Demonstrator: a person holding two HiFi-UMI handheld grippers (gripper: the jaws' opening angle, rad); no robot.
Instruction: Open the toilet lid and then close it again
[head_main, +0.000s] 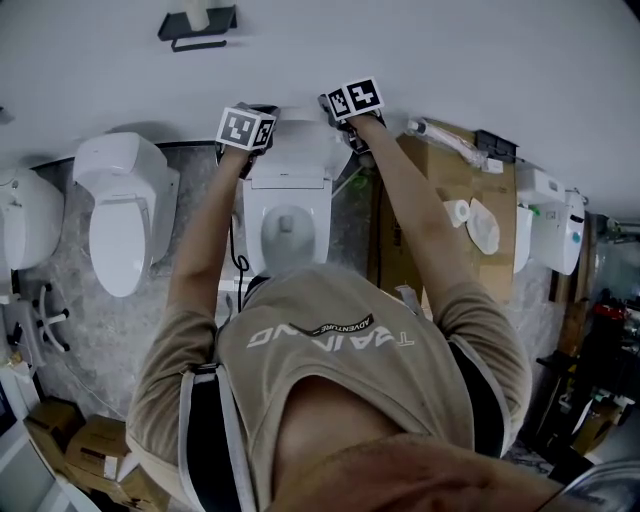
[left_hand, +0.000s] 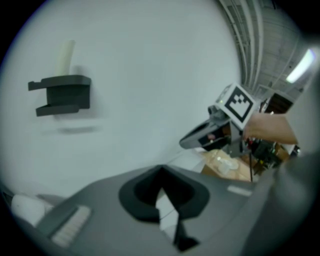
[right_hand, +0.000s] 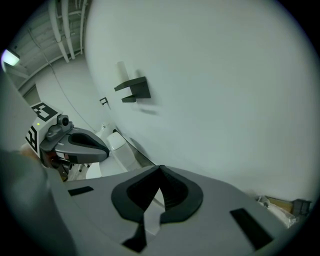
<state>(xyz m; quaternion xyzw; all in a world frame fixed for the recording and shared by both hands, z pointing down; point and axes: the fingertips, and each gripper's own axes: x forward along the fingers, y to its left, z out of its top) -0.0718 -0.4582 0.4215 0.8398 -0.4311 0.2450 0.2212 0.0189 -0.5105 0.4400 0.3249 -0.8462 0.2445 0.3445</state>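
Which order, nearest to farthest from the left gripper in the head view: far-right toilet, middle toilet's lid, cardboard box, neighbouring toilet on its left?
1. The middle toilet's lid, at the left gripper.
2. The neighbouring toilet, left.
3. The cardboard box, right.
4. The far-right toilet, right edge.

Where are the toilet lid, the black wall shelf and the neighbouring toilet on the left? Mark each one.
toilet lid (head_main: 298, 148): head view, its raised white face.
black wall shelf (head_main: 222, 20): head view, its upper ledge.
neighbouring toilet (head_main: 120, 240): head view, its oval front part.
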